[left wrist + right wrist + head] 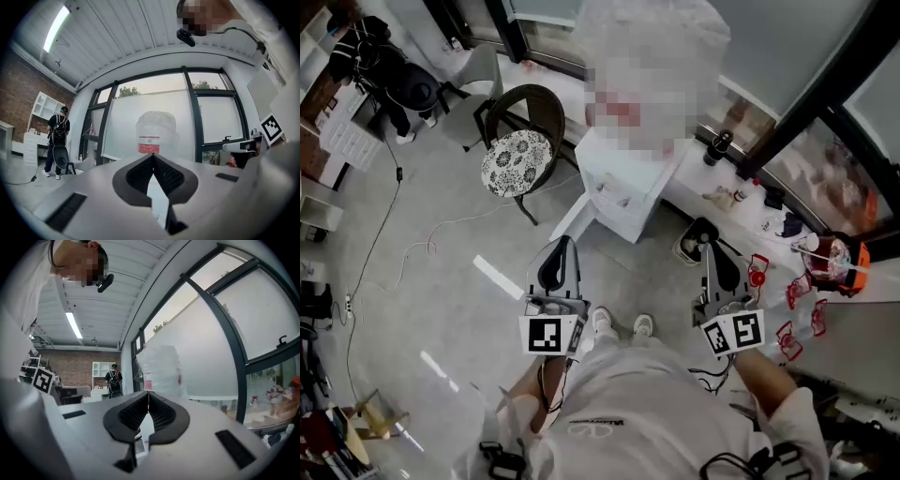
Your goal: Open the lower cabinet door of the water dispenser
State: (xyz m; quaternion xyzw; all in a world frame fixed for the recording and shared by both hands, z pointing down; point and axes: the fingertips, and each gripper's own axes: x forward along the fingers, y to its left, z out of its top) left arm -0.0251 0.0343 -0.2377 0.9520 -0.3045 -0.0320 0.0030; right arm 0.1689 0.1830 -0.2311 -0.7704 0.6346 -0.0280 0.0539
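Observation:
The white water dispenser stands on the floor ahead of me, its big clear bottle on top. From this steep angle I cannot make out its lower cabinet door. My left gripper is held level in front of my body, short of the dispenser, jaws together with nothing between them. My right gripper is held level to the right of the dispenser, also shut and empty. In the left gripper view the gripper points at the bottle. The bottle also stands just beyond the right gripper in its view.
A dark wicker chair with a patterned cushion stands left of the dispenser. A pair of shoes lies by the window ledge, which carries small items. Red clips lie at the right. A person in black stands far off.

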